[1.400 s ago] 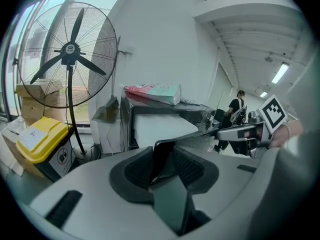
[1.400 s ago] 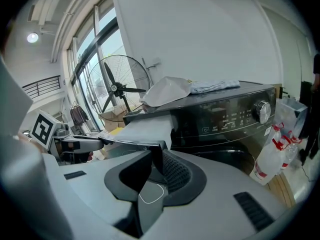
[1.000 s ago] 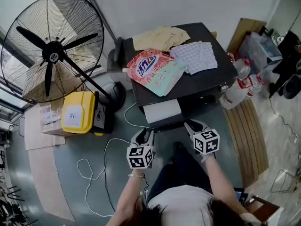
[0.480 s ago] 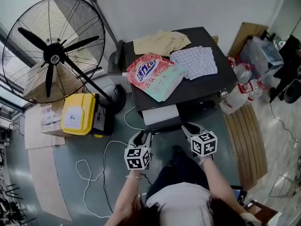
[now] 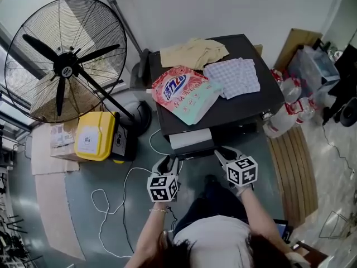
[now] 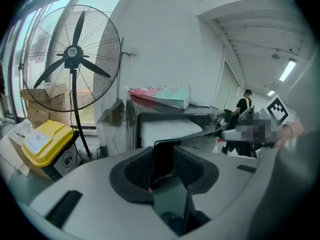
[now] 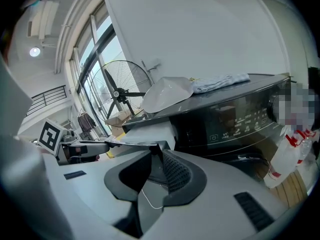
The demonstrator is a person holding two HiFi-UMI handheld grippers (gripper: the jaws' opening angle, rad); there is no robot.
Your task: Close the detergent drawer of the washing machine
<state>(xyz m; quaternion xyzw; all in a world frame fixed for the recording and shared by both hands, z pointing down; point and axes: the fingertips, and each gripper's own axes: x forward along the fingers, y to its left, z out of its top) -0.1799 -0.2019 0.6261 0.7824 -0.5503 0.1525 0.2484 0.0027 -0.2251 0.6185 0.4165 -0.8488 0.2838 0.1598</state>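
Detergent drawer [image 5: 191, 138], a white plastic tray with a dark front strip, juts out of the front face of the black washing machine [image 5: 245, 108], at its left corner. The person stands right in front of it, a gripper in each hand. The left gripper [image 5: 170, 161] hangs just beside the drawer's front left corner, its jaws spread wide with nothing pinched. The right gripper [image 5: 222, 151] sits at the front right corner with its jaws partly apart; the drawer's edge seems to lie at their tips, though contact is hard to judge. On the machine's lid lie a pink and teal detergent pouch [image 5: 184, 91], a beige cloth [image 5: 192, 52] and a checked cloth [image 5: 231, 77].
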